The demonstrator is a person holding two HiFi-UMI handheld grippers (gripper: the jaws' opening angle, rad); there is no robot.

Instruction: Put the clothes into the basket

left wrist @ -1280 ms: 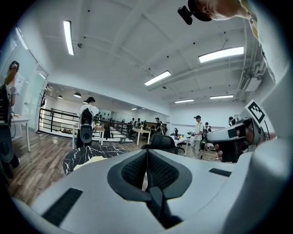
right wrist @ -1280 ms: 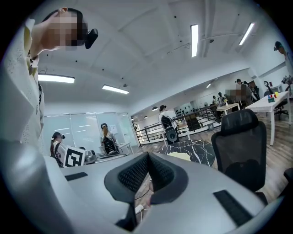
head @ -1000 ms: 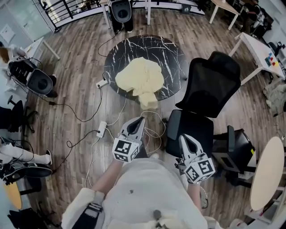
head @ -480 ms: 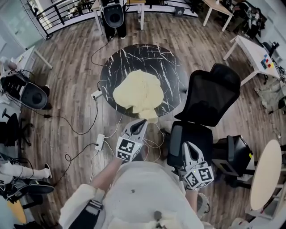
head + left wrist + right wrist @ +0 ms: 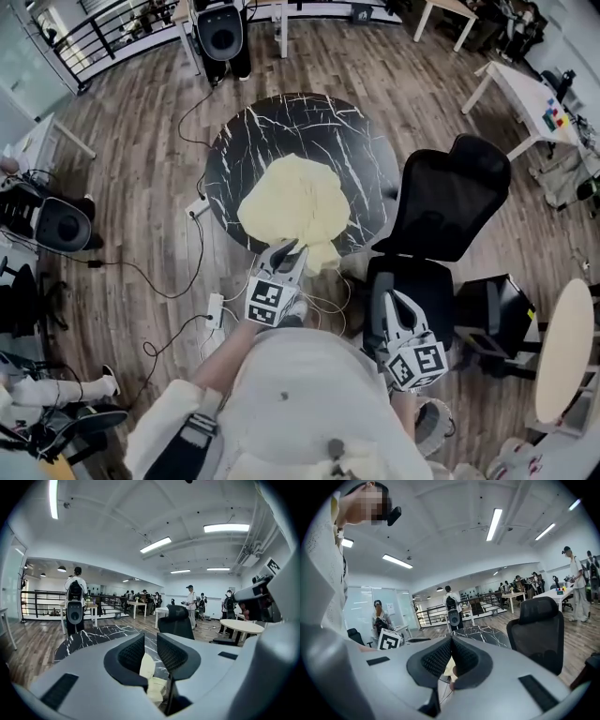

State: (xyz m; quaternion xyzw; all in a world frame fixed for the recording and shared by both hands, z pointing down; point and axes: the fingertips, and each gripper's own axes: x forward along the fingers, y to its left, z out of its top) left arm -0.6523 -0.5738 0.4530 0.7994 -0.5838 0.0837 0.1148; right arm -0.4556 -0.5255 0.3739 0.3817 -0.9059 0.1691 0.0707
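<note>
My left gripper (image 5: 287, 249) has its tips at the near edge of the round black marble table (image 5: 281, 117), right by the flap of the pale yellow garment (image 5: 292, 199) that hangs over that edge. Its jaws have just been opening and now stand a narrow way apart. The yellow cloth shows through the gap, not pinched. The rest of the garment lies heaped on the tabletop's near half. My right gripper (image 5: 393, 300) hovers over the seat of the black office chair (image 5: 452, 192), jaws pressed together at the tips, nothing between them
</note>
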